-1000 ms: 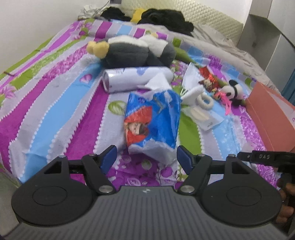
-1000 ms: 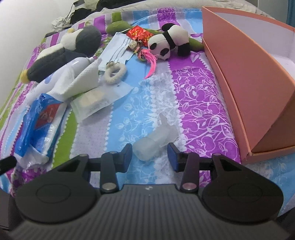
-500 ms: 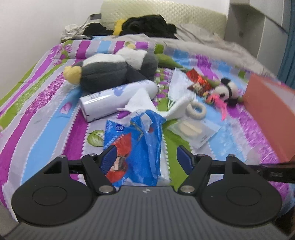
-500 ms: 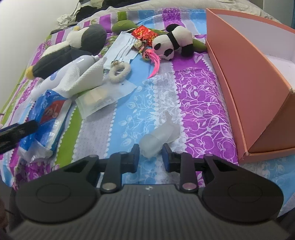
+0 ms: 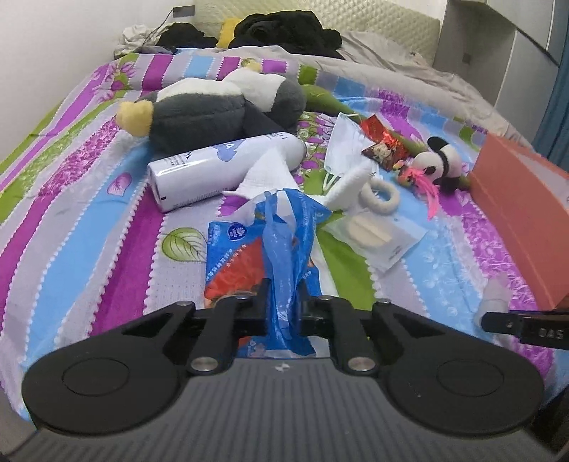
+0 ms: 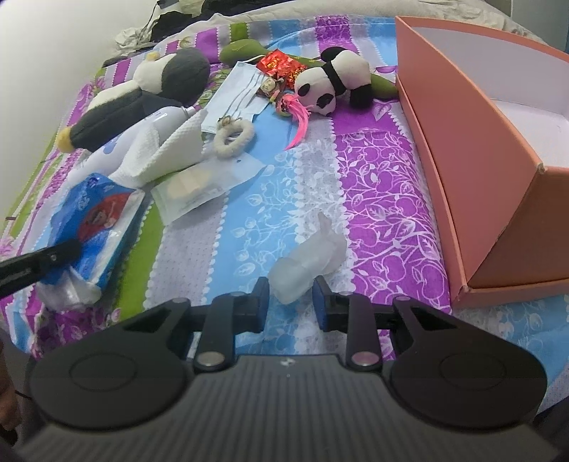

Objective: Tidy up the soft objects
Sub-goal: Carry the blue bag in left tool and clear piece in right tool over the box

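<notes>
My left gripper (image 5: 283,305) is shut on the crumpled top of a blue and red tissue pack (image 5: 256,248), which lies on the striped bedspread; the pack also shows in the right wrist view (image 6: 96,220). My right gripper (image 6: 291,298) is shut on a small translucent white packet (image 6: 309,259) lying on the bed. A grey and white plush penguin (image 5: 213,106), a small plush panda (image 6: 330,85), a white fluffy ring (image 6: 233,137), a face mask (image 6: 236,96) and a folded white tissue (image 6: 167,156) lie beyond.
An open orange box (image 6: 480,142) stands at the right on the bed. A white spray can (image 5: 220,167) lies beside the penguin. A clear flat packet (image 5: 377,234) and a red foil wrapper (image 6: 281,64) lie mid-bed. Dark clothes (image 5: 284,28) are piled at the headboard.
My left gripper moved forward over the tissue pack and shut on its crumpled top. My right gripper closed in from open to shut on the translucent packet.
</notes>
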`<state>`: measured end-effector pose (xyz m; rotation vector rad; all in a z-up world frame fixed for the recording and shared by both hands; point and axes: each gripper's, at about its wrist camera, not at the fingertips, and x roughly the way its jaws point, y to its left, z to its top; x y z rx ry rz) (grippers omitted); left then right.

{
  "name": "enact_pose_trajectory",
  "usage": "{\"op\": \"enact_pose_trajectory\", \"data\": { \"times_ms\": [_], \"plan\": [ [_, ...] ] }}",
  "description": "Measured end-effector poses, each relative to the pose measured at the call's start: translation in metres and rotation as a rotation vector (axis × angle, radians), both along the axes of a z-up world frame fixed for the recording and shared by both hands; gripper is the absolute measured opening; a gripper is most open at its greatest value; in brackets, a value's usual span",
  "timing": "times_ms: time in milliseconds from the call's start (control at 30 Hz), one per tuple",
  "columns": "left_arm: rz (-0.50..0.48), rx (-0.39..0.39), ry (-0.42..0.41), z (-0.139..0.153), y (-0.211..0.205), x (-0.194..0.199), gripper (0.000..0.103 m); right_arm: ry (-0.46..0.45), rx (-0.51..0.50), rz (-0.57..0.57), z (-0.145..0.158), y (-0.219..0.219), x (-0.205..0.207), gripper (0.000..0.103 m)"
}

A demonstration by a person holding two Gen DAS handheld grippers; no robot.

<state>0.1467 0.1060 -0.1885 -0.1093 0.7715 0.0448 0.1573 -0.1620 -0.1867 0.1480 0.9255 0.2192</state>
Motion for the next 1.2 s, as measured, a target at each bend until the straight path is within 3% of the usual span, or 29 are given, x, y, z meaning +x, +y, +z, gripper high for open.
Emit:
{"op": "enact_pose_trajectory", "data": {
  "times_ms": [433,833,1200],
  "plan": [
    [0.033,-0.054,-0.053,0.023,-0.016,-0.049,0.010,-0.034,0.009,0.024,0.016,-0.006,-0.017,0.029],
    [-0.009,-0.093,-0.094,0.048,-0.042,-0.056,0.010,-0.091,0.035,0.045,0.037,-0.018,-0.036,0.028],
    [-0.060,-0.127,-0.138,0.084,-0.069,-0.057,0.010,-0.168,0.065,0.060,0.076,-0.034,-0.048,0.028]
  ]
}}
